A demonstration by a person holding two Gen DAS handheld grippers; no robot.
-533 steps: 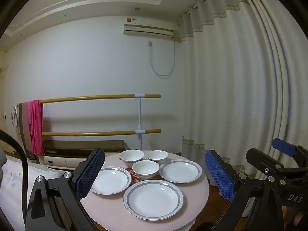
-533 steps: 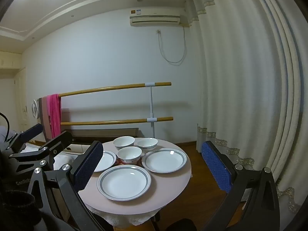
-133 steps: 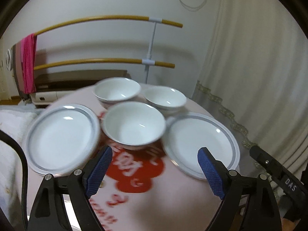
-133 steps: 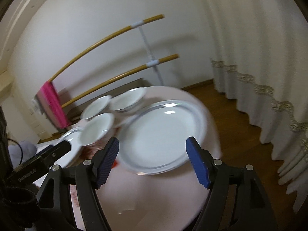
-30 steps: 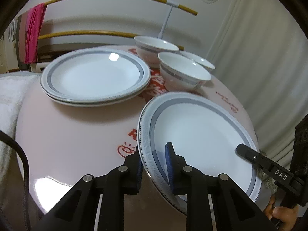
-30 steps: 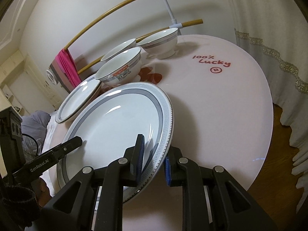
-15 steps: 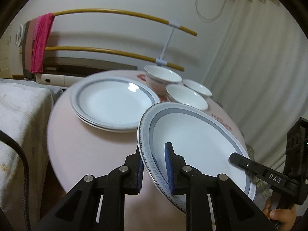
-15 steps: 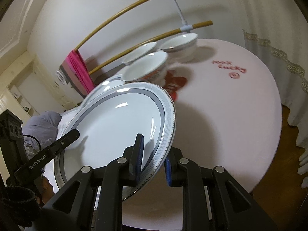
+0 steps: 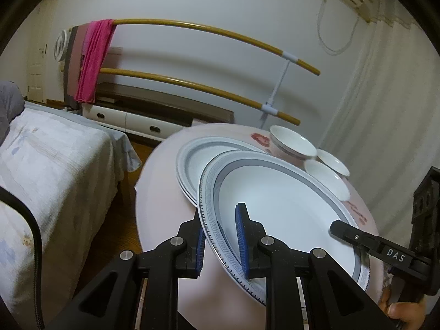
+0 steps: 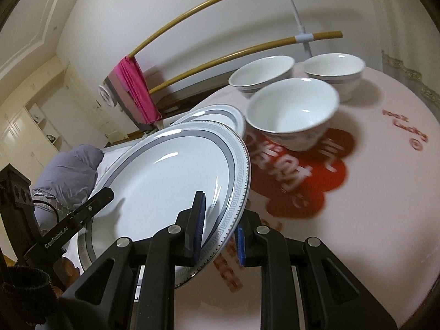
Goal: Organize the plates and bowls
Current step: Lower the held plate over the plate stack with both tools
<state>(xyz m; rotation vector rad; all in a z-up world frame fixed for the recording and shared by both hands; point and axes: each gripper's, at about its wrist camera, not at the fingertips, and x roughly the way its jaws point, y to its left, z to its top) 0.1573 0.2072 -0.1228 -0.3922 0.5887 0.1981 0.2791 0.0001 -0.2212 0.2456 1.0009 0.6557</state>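
You kept both the left gripper [image 9: 221, 235] and right gripper [image 10: 218, 227] clamped on the plate [image 9: 280, 209], and since a second ago carried it over the stacked plates [image 9: 192, 159].

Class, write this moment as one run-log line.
left gripper: shut on plate | right gripper: shut on plate | plate: tilted, above stacked plates | bowls: unstacked

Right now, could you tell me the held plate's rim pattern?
Grey band with a Greek-key border on the plate; left wrist view.
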